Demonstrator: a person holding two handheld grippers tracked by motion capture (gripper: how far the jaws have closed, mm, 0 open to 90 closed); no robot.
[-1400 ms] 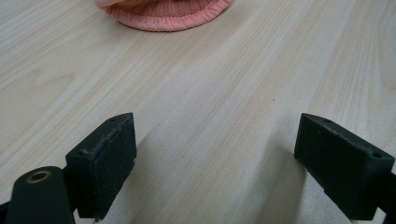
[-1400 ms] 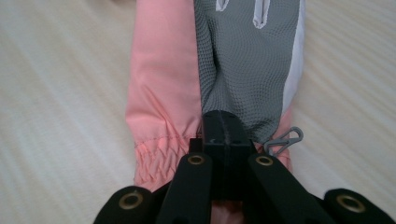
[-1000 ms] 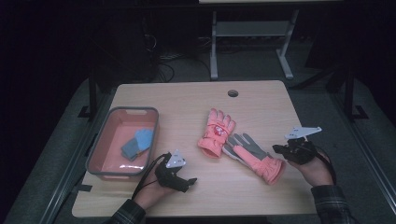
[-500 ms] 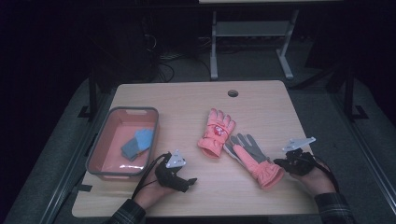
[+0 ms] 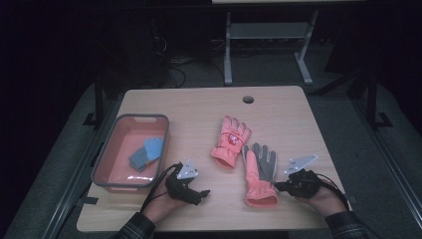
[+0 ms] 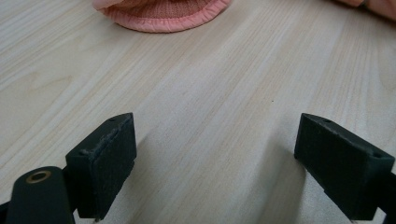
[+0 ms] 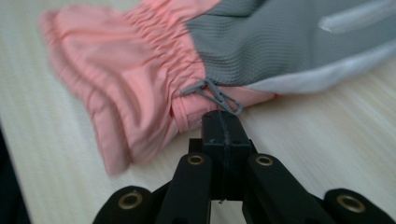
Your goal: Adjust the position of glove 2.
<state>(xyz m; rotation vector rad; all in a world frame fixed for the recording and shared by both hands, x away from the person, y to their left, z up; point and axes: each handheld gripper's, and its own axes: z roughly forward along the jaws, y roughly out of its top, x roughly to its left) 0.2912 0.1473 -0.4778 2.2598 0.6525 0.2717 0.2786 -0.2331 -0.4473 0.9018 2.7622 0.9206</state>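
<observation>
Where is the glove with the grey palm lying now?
In the high view, the grey-palmed glove lies on the table's near right part, between the other pink glove and the shut right tool, which is at its cuff.

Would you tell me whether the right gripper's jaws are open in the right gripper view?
No, the right gripper has its two black jaws pressed flat together, with nothing between them, just short of the glove's grey clip.
</observation>
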